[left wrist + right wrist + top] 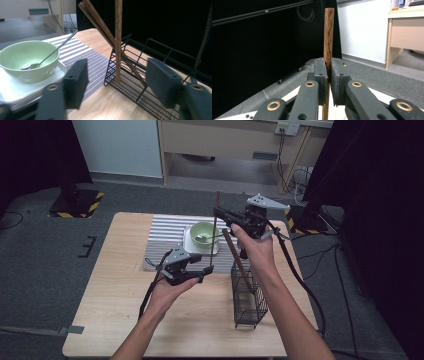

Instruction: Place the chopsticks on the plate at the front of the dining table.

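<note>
Between the right gripper [329, 82]'s pressed pads stood a single chopstick [328, 37], dark brown, grainy wood, squared at its top, pinched near its upper end and hanging upright. Its lower tip seemed to rest at the near corner of the black wire basket [160, 65], though contact was hard to judge. The left gripper [120, 80] sat low before that tip, jaws spread with the stick between them, untouched. More chopsticks [100, 22] leaned in the basket. Farther left, a green bowl [27, 58] with a spoon [50, 53] sat on a white tray [15, 90] over the striped mat [82, 53].
</note>
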